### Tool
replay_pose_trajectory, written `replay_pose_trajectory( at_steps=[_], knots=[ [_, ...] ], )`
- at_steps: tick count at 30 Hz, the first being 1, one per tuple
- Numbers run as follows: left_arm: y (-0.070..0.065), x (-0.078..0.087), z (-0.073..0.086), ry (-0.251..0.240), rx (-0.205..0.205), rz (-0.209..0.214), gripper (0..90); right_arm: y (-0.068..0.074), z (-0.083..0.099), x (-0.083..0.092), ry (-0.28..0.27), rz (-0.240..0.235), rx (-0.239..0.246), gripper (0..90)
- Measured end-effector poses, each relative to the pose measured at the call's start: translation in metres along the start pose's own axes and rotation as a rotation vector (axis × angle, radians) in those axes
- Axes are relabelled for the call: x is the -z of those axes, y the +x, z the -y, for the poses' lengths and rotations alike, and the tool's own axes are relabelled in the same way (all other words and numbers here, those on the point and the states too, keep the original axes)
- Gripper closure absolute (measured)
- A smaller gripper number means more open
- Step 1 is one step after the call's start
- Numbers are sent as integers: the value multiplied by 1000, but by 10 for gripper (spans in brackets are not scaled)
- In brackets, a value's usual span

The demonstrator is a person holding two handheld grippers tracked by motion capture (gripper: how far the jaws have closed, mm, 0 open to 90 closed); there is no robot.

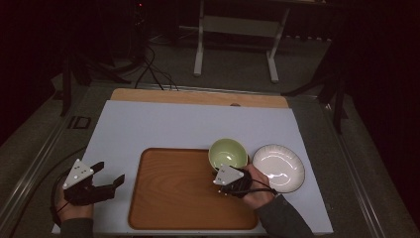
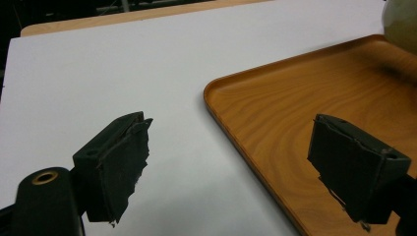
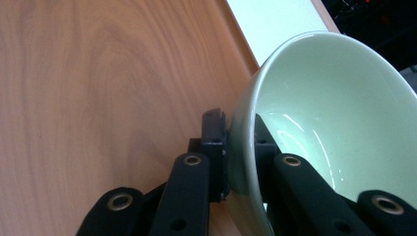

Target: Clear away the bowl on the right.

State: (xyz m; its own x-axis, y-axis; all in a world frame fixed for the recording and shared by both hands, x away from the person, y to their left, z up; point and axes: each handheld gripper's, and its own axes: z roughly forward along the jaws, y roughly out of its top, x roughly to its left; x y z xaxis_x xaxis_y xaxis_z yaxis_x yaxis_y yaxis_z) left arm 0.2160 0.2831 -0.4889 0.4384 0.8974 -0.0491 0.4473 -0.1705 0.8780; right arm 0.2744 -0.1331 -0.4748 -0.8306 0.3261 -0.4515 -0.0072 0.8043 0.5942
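Parted tongs (image 2: 230,162) above white mat (image 2: 98,73) and wooden tray (image 2: 280,98) edge

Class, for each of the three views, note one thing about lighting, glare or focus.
High view: dim, dark surroundings, glare on the white plate. Left gripper view: brightly lit white mat, near jaws soft. Right gripper view: highlights streak inside the green bowl.

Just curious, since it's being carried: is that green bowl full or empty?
Empty. The right gripper view looks into the green bowl and shows only its bare glossy inside. The right gripper clamps its rim, one jaw inside and one outside.
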Motion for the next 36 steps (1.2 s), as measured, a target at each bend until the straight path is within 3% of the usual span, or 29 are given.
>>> replay_pose_trajectory(
  at_steps=[36],
  knots=[
    [0, 0, 0, 3, -1, -1, 151, 30, -18, -16, -22, -57, 86, 823]
  ],
)
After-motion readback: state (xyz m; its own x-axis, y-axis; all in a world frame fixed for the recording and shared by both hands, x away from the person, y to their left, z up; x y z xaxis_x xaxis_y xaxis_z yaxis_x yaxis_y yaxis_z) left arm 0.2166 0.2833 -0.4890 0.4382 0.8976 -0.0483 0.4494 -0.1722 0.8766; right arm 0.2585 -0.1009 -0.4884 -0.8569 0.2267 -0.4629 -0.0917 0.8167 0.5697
